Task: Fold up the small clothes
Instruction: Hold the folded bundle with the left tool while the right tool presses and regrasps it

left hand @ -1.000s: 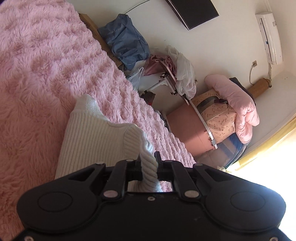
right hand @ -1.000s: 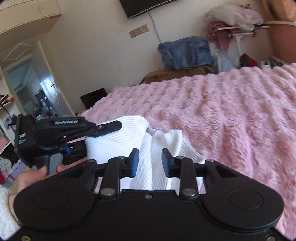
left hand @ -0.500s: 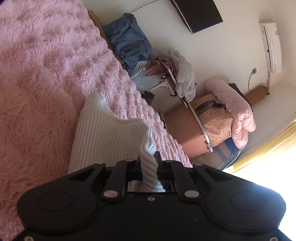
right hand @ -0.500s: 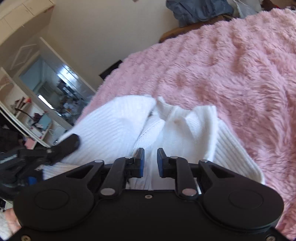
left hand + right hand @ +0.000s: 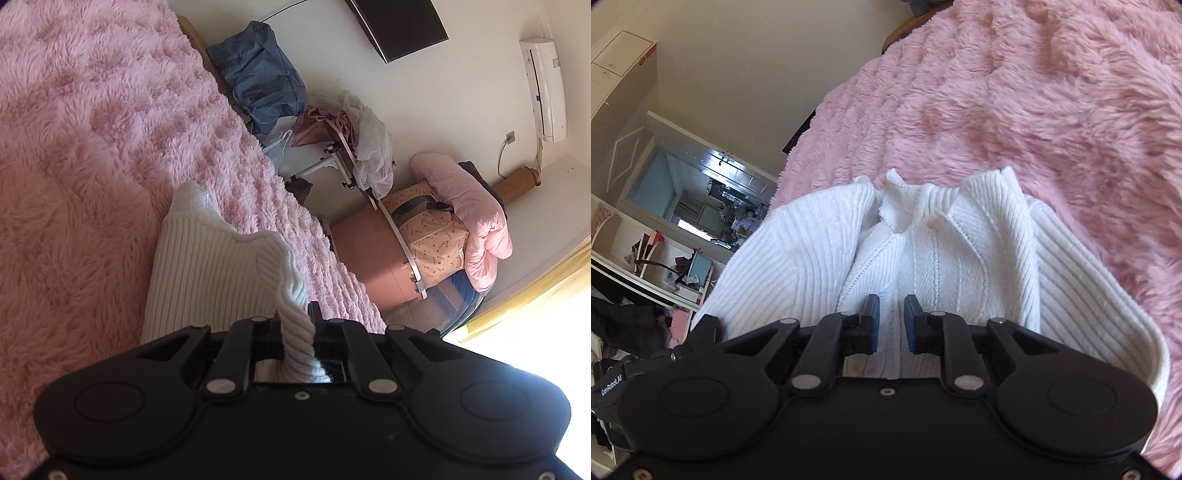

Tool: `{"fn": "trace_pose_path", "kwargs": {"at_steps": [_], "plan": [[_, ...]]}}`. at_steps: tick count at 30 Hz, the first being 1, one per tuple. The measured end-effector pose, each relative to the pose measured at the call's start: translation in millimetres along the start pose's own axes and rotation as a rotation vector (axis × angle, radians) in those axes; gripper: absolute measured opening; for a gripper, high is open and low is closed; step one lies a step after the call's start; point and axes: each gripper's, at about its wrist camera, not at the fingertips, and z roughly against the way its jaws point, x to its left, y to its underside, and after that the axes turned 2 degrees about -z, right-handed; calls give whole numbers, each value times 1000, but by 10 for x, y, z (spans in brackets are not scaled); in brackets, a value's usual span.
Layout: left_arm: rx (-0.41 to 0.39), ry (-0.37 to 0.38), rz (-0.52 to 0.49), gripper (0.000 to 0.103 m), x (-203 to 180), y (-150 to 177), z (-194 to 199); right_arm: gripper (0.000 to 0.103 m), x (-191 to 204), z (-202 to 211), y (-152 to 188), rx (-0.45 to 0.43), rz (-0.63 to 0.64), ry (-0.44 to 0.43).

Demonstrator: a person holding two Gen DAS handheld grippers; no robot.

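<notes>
Sweater (image 5: 934,258), white ribbed, on pink bed (image 5: 1052,103). Left tongs (image 5: 295,325) pinch its twisted edge at 6 o'clock. Right tongs (image 5: 889,325) have just been closing, nipping centre knit. Step: gathering fold; next, carry both edges over together.

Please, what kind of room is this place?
Most likely a home bedroom. A fluffy pink blanket covers what looks like a bed, a pink duvet is piled by the wall, and an air conditioner and a dark screen hang on the wall.
</notes>
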Motion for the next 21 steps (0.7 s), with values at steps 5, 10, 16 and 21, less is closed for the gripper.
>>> {"fn": "trace_pose_path", "kwargs": {"at_steps": [5, 10, 16, 21], "plan": [[4, 7, 2, 6, 0, 9, 20, 2, 204, 280, -5, -74, 64, -7], [-14, 5, 11, 6, 35, 19, 116, 2, 363, 397, -74, -117, 148, 66], [-17, -20, 11, 6, 151, 28, 352, 3, 65, 234, -84, -17, 134, 142], [-16, -34, 15, 6, 234, 35, 442, 4, -43, 63, -78, 6, 73, 62]]}}
